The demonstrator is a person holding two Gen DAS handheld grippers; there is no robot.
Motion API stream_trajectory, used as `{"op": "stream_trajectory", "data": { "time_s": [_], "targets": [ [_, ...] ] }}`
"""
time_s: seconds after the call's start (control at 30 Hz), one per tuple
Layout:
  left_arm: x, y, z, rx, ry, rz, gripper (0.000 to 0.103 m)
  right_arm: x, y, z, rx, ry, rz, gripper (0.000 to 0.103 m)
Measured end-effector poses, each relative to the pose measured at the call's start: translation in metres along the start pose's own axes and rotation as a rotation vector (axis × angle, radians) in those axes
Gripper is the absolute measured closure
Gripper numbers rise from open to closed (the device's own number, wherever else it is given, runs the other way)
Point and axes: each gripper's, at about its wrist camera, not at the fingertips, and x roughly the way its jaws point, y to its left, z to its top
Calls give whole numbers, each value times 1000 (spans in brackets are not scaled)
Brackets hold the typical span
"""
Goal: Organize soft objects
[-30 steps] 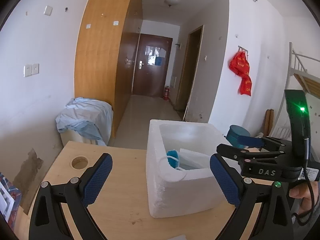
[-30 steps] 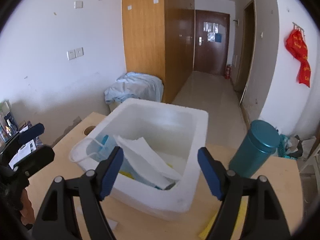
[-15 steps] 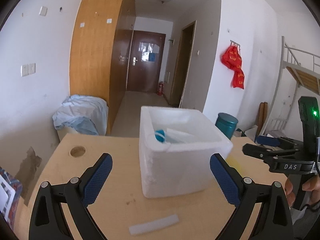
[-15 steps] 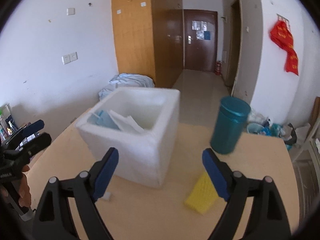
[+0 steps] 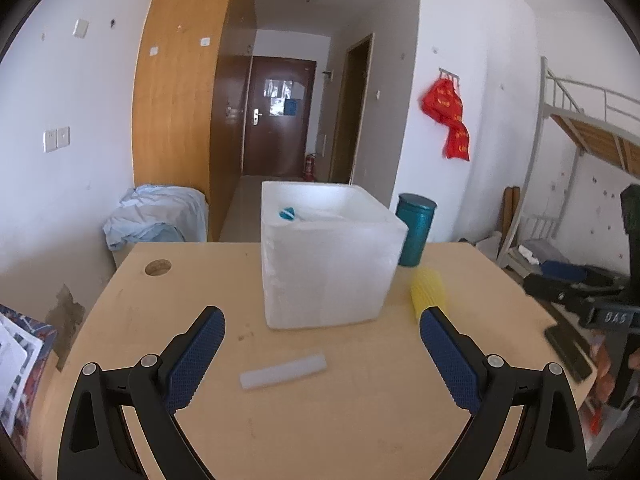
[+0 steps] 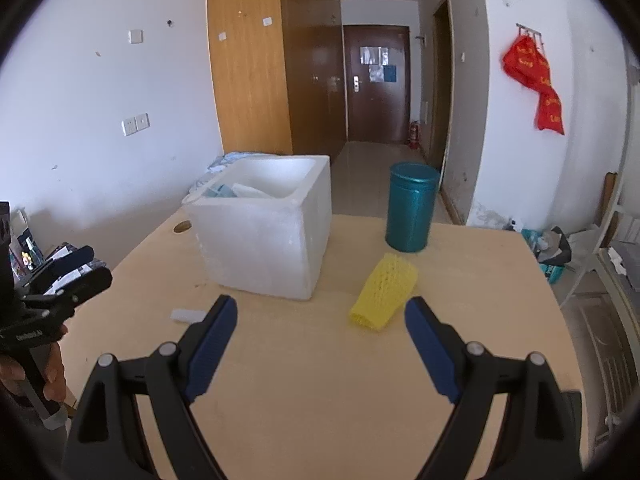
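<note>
Lying beside the foam box [image 6: 272,236], the yellow net sleeve [image 6: 384,291] points lengthwise toward the released, empty right claw [image 6: 320,332].

Showing white plaster walls [image 6: 80,120], a tall orange-brown wooden wardrobe [image 5: 176,120], a dark brown door [image 6: 376,84] ending the tiled corridor, red fabric hanging [image 5: 450,120], a metal bunk-bed frame [image 5: 580,120] standing right.

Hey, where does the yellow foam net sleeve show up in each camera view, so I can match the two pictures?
Left wrist view: the yellow foam net sleeve lies right of centre on the table, just above the right finger of the left gripper.
Right wrist view: the sleeve lies near centre, between the fingers of the right gripper.
Shared landmark: the teal canister stands just behind it, beside the white foam box.
</note>
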Motion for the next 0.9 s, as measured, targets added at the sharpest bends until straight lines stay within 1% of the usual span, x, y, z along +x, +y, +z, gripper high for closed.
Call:
{"op": "stream_trajectory", "data": {
  "time_s": [0.13,0.3,0.57,0.67,0.9],
  "targets": [
    [-1,-6,-14,21,4,21,5,5,-1,-11,8,-1,13,15],
    [10,-8,-30,21,39,8,5,21,0,-24,4,12,26,15],
    [26,-7,-36,14,46,11,5,43,-6,-29,30,27,32,15],
    [33,-5,-38,7,55,6,5,48,-8,-31,32,31,21,15],
    [52,-7,-42,32,83,12,5,71,-11,-27,32,55,10,15]
  ]
}}
